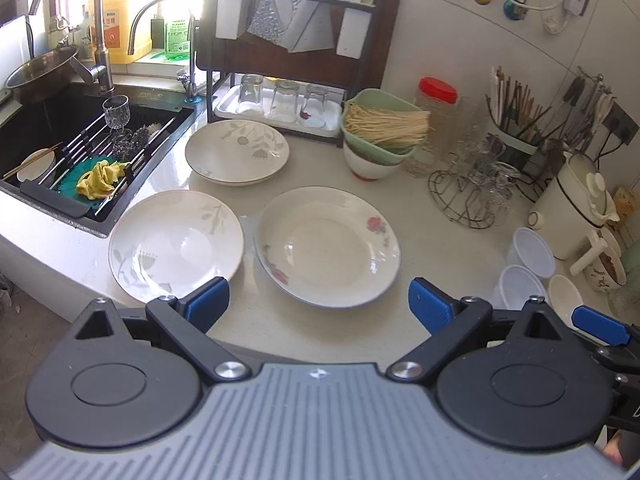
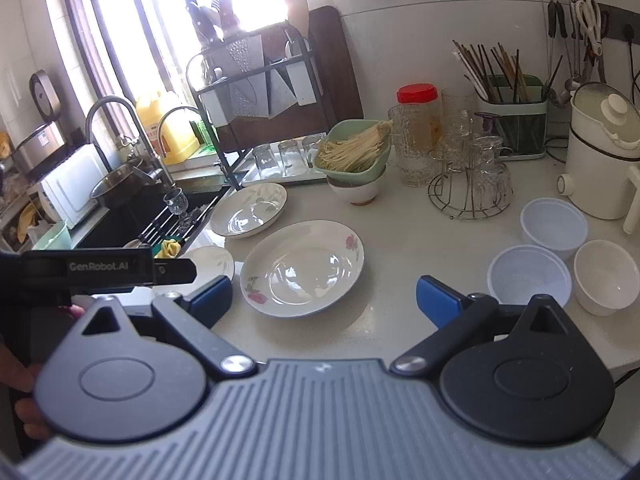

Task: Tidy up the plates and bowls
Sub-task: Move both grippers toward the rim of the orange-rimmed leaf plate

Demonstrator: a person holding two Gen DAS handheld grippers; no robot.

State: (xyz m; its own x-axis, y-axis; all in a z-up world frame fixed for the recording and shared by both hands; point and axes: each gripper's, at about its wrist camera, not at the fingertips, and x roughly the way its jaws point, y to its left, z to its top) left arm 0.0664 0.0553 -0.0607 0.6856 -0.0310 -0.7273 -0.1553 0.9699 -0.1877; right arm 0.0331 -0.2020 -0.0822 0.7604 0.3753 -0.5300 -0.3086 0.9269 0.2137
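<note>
I am holding both the left gripper (image 1: 318, 300) and right gripper (image 2: 324, 298) wide open and empty; the rose plate (image 1: 327, 246), both leaf plates beside it and the bowls are all awaiting stacking.

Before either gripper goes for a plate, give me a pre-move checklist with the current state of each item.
1. Left gripper open and empty: ok.
2. Right gripper open and empty: ok.
3. Rose plate lies flat with nothing on it: ok.
4. Near leaf plate and far leaf plate lie apart, unstacked: ok.
5. Small bowls by the kettle sit separate, not nested: ok.
6. Plates dry enough to grip: cannot tell.
</note>
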